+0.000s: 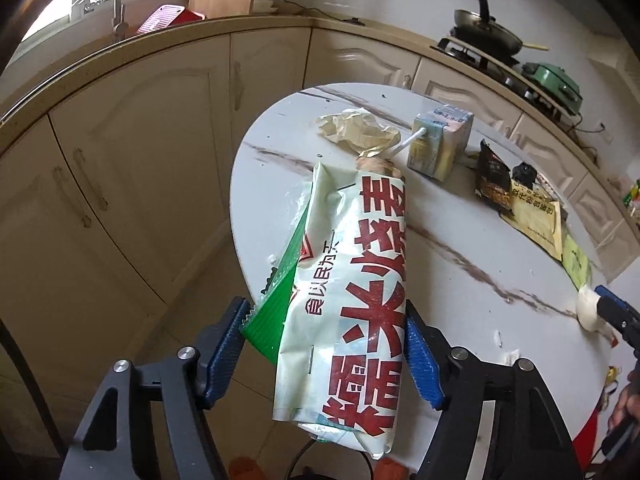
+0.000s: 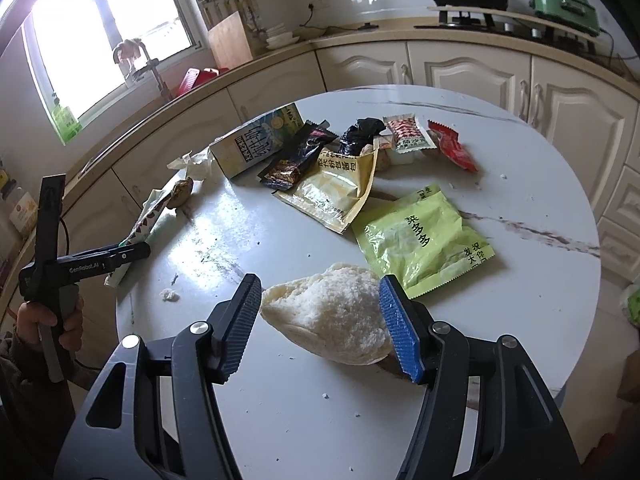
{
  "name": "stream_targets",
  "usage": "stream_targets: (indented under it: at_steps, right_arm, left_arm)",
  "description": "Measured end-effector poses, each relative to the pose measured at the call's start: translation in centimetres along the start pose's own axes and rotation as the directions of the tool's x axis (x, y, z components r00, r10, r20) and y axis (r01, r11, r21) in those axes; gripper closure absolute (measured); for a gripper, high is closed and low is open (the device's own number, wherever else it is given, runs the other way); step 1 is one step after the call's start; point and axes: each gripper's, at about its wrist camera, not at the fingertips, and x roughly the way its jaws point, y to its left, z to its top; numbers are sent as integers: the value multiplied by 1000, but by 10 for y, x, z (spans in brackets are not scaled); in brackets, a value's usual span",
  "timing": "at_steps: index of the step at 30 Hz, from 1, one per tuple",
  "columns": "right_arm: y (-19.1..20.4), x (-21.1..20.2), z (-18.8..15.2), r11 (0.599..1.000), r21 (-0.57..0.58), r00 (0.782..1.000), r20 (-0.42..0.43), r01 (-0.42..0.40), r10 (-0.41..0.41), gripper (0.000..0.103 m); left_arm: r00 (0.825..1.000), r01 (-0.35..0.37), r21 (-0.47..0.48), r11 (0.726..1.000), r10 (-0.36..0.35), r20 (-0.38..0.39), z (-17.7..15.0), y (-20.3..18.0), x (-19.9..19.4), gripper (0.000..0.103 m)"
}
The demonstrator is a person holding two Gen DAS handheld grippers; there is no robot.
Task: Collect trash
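Blown-out window [image 2: 108, 28] daylight, glare on table [image 2: 240, 216]; fisheye-bent, dark edges

At the table's [image 2: 520, 184] far edge, a black crumpled bag [image 2: 362, 132] lies half hidden behind the yellow packet [image 2: 336, 184]. The white food wrapper [image 1: 352, 300] covers the table's near edge, its contents unseen. The person's hand [image 2: 38, 316] is cut off by the left picture edge.

The right gripper [image 2: 320, 320] pinches a white, crumbly piece of bread [image 2: 332, 316] between its two blue pads, near the front edge of the round white marble table [image 2: 520, 184]. A crinkly green snack bag [image 2: 424, 240] lies just behind it.
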Motion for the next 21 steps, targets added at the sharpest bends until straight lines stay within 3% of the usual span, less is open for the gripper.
stream_targets:
  at_steps: [6, 8, 13, 21]
  right_arm:
    - [1, -1, 0, 1000, 2, 1000, 2, 2, -2, 44]
    - [1, -2, 0, 1000, 1, 1000, 4, 2, -2, 44]
    - [-2, -6, -3, 1000, 9, 1000, 12, 27, -27, 41]
    - [-5, -9, -4, 1000, 12, 1000, 16, 18, -18, 40]
  left_arm:
    - [1000, -9, 22, 1000, 8, 23, -8, -7, -17, 42]
    - [999, 2, 23, 1000, -3, 32, -7, -9, -23, 50]
    - [999, 2, 32, 999, -3, 39, -13, -15, -28, 51]
    - [994, 105, -120, 987, -100, 49, -19, 26, -32, 51]
